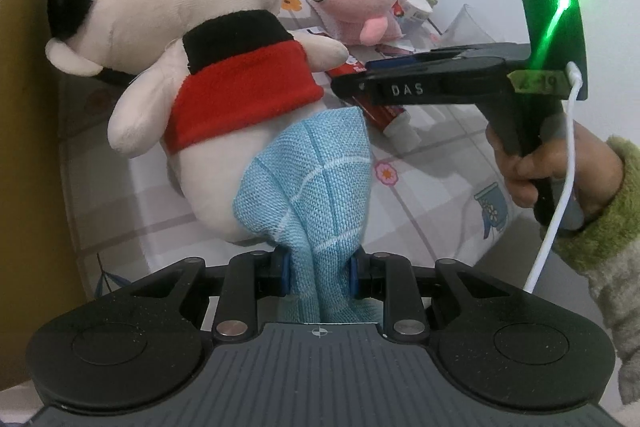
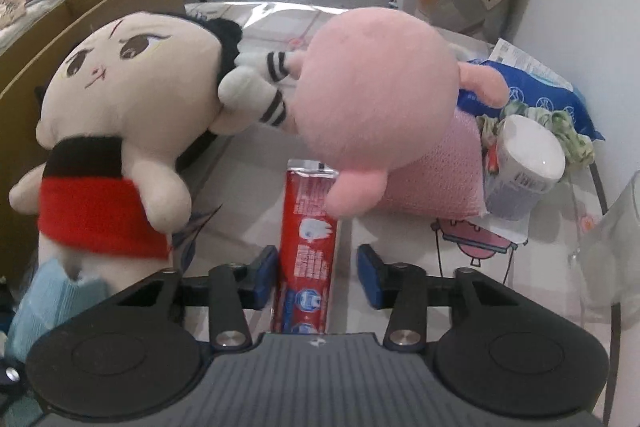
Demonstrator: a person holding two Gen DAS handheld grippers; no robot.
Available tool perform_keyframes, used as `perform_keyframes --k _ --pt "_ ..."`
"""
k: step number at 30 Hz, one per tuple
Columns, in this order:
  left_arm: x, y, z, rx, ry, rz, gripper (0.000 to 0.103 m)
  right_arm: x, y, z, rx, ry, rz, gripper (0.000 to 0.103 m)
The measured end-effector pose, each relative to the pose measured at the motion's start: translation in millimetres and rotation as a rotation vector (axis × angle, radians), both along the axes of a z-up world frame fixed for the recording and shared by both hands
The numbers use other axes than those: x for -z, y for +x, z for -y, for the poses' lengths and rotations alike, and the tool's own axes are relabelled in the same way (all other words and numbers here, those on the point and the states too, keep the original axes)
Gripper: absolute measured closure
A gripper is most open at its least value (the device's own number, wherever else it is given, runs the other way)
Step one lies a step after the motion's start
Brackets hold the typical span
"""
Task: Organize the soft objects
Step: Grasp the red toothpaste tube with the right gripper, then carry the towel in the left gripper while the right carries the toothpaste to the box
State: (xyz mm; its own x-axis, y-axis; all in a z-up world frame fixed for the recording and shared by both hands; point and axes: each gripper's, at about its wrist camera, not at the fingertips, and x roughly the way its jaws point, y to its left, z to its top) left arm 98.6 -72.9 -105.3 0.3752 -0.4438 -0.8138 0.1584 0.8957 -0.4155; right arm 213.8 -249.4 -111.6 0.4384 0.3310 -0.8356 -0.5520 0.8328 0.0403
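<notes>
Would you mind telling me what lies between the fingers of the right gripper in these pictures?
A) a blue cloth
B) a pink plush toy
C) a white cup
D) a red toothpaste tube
D: in the right wrist view the red toothpaste tube lies on the table between the blue pads of the right gripper, with a gap showing on its right side; the pink plush toy sits farther back.

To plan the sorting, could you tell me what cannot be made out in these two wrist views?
- Round pink plush toy: face, both views; it is turned away.
- Cream doll's light-blue knitted legs: feet, left wrist view; behind the left gripper.
- Red toothpaste tube: both ends, right wrist view; the plush toy covers one, the right gripper body the other.
</notes>
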Motion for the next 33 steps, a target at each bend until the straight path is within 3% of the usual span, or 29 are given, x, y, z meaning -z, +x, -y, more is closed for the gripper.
perform_keyframes --k 1,5,11,18,26,33 --pt "0 0 0 0.000 -0.001 0.001 0.079 -1 -1 1 0.010 0.006 -0.004 0.095" --pt "2 0 0 0.001 -0.002 0.010 0.079 -4 -14 12 0.070 0.062 -0.034 0.096" --pt "0 -7 0 0.006 -0.002 0.046 0.079 -7 -65 60 0.234 0.348 -0.148 0.096" --pt "-12 -27 -9 0.005 -0.030 0.109 0.081 -13 -123 95 0.369 0.599 -0.131 0.096" --pt "-50 -71 -28 0.000 -0.049 0.221 0.082 -50 -172 91 0.349 0.687 -0.043 0.096" --pt "-107 -118 -71 -0.081 -0.051 0.349 0.082 -105 -189 53 0.191 0.757 0.026 0.096"
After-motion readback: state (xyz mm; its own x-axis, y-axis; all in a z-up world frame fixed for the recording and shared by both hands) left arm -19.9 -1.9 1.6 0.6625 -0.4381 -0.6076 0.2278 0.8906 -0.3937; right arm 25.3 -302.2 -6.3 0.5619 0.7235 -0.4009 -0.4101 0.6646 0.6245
